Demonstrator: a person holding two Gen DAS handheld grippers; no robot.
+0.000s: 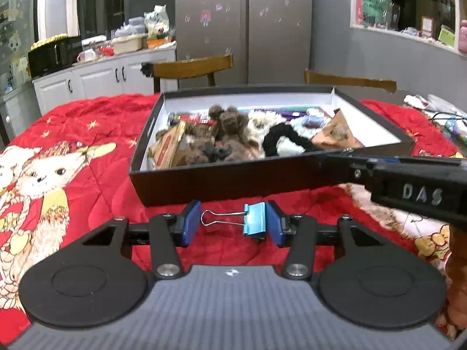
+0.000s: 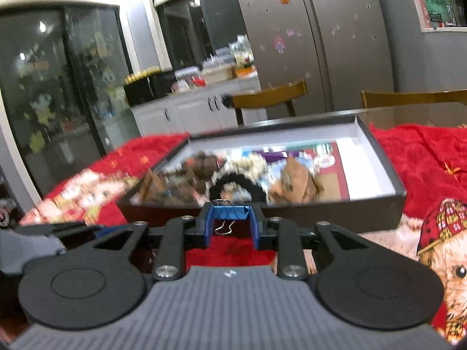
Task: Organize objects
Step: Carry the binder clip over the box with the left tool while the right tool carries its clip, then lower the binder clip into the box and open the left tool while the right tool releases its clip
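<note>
A light blue binder clip [image 1: 254,219] with a wire handle sits between the pads of my left gripper [image 1: 233,223], which is shut on it, just in front of the black box [image 1: 221,185]. My right gripper [image 2: 230,224] is shut on a dark blue binder clip [image 2: 230,212], held near the front wall of the same box [image 2: 335,210]. The right gripper's body also shows in the left wrist view [image 1: 408,183], over the box's right front corner. The box holds brown plush toys [image 1: 230,125], a black hair tie [image 1: 280,140] and small packets.
A red quilt with cartoon animals [image 1: 87,151] covers the table. Two wooden chairs [image 1: 192,67] stand behind it, then a steel fridge [image 1: 242,23] and a white counter [image 1: 102,73] with clutter. Cables and small items lie at the far right [image 1: 437,113].
</note>
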